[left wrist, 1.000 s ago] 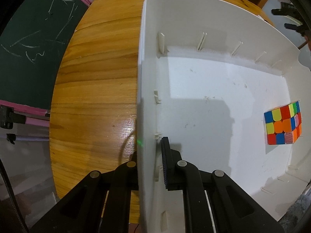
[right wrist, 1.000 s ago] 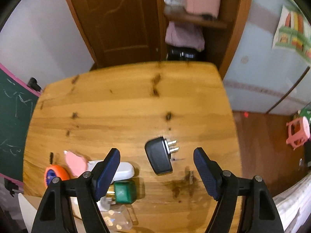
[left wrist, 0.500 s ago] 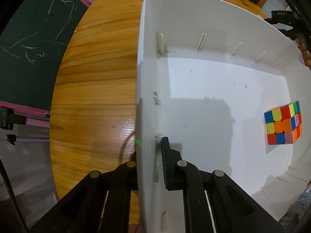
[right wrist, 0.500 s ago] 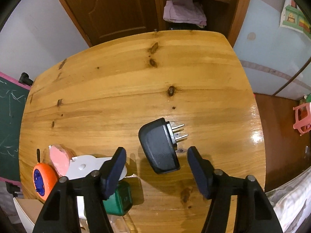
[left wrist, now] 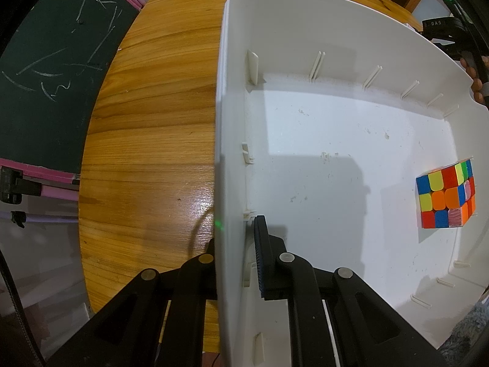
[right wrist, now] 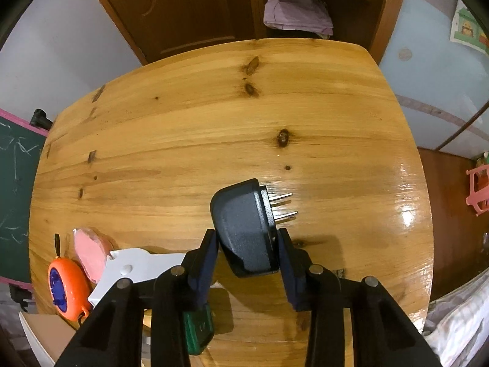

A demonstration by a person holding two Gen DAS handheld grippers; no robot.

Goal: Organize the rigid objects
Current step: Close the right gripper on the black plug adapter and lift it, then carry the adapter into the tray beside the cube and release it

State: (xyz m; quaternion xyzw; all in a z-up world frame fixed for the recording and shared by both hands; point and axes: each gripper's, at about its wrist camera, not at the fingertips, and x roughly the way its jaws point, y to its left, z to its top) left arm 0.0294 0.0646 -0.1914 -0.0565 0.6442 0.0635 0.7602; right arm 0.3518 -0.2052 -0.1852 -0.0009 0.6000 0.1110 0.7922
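My right gripper (right wrist: 248, 252) has just closed on the black adapter (right wrist: 244, 229), frame center, pads across its short sides; long axis runs up-right, prongs twd right. Left gripper (left wrist: 235, 241) is clamped on the white bin's (left wrist: 232, 98) wall. Cube (left wrist: 444, 195) inside at right.

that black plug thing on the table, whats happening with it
The right gripper has just closed its jaws on the black plug adapter, which lies on the wooden table, prongs pointing right. The left gripper clamps the side wall of the white bin. Only a colour cube lies in the bin.
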